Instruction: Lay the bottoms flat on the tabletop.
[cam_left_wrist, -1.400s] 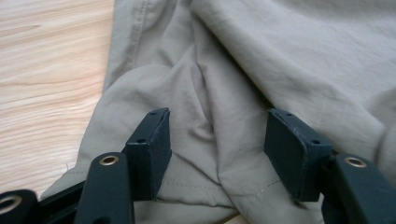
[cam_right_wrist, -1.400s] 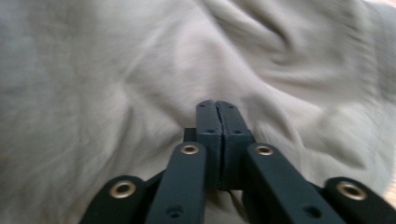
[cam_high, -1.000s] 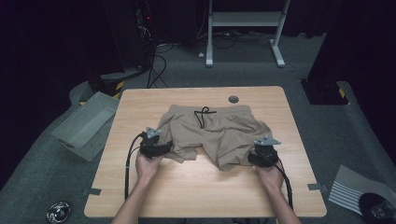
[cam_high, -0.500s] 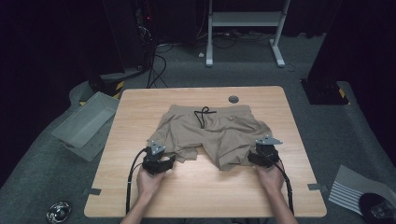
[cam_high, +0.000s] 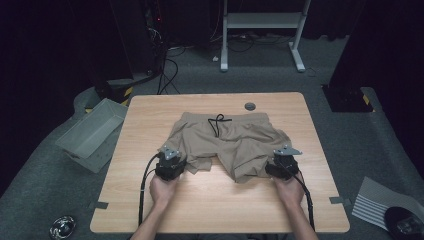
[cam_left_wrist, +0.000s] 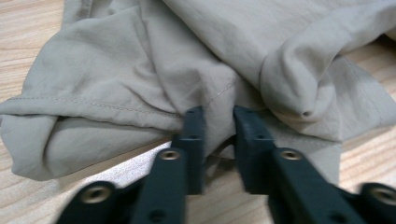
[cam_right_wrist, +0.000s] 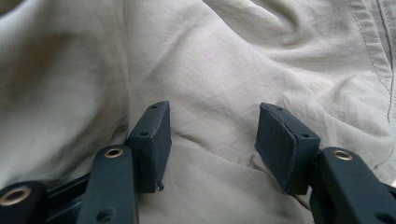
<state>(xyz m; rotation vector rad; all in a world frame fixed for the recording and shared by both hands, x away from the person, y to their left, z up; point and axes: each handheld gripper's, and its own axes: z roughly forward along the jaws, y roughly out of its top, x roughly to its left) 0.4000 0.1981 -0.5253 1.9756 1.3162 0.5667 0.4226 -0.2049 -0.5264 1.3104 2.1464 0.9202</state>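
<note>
My left claw has just been closing and pinches a hem fold of the khaki shorts (drawstring up) on the worktop; my right claw sits wide on the cloth.

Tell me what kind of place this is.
Probably a lab or studio set up for recording, not a home: a lone wooden table on grey carpet, dark curtains around it, cables and a metal stand behind, with only shorts laid out.
</note>
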